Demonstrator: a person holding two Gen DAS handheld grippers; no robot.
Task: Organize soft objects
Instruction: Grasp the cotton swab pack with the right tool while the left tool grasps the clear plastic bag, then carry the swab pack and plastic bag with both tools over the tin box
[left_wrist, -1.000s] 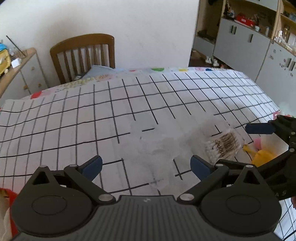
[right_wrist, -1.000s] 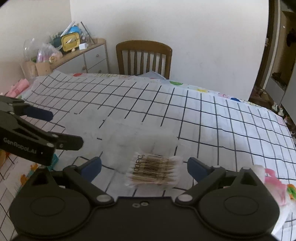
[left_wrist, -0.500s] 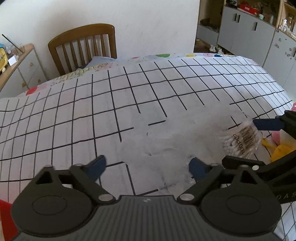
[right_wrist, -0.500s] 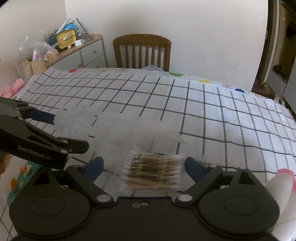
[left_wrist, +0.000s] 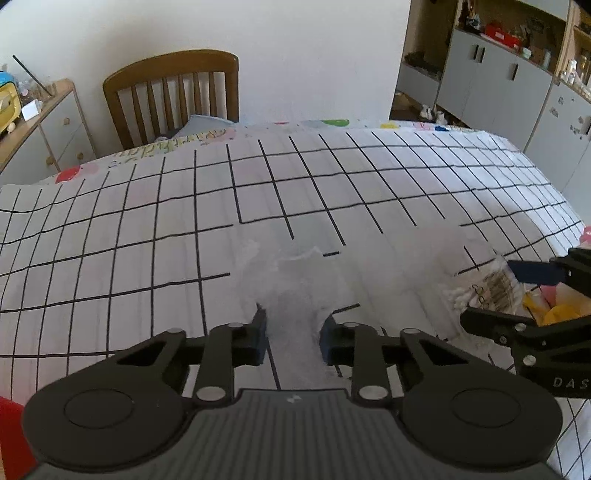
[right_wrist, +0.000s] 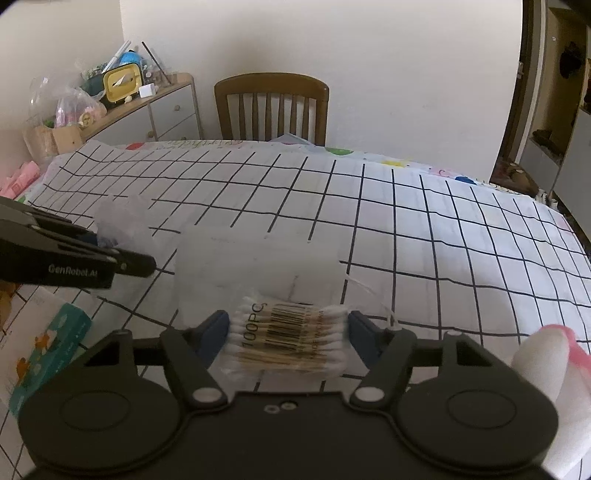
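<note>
A translucent frosted plastic bag lies flat on the checked tablecloth; it also shows in the right wrist view. My left gripper is shut on the bag's near edge, which bunches up between the blue pads. A clear packet of cotton swabs, marked 100PC with a barcode, sits between the pads of my right gripper, which is closed on its two ends. The packet also shows in the left wrist view, at the bag's right end.
A wooden chair stands at the far side of the table. A tissue pack lies at the left, a pink and white soft thing at the right. A yellow item lies behind the right gripper. A sideboard stands far left.
My left gripper has closed from wide open onto the bag's edge. My right gripper has closed from open onto the cotton swab packet.
</note>
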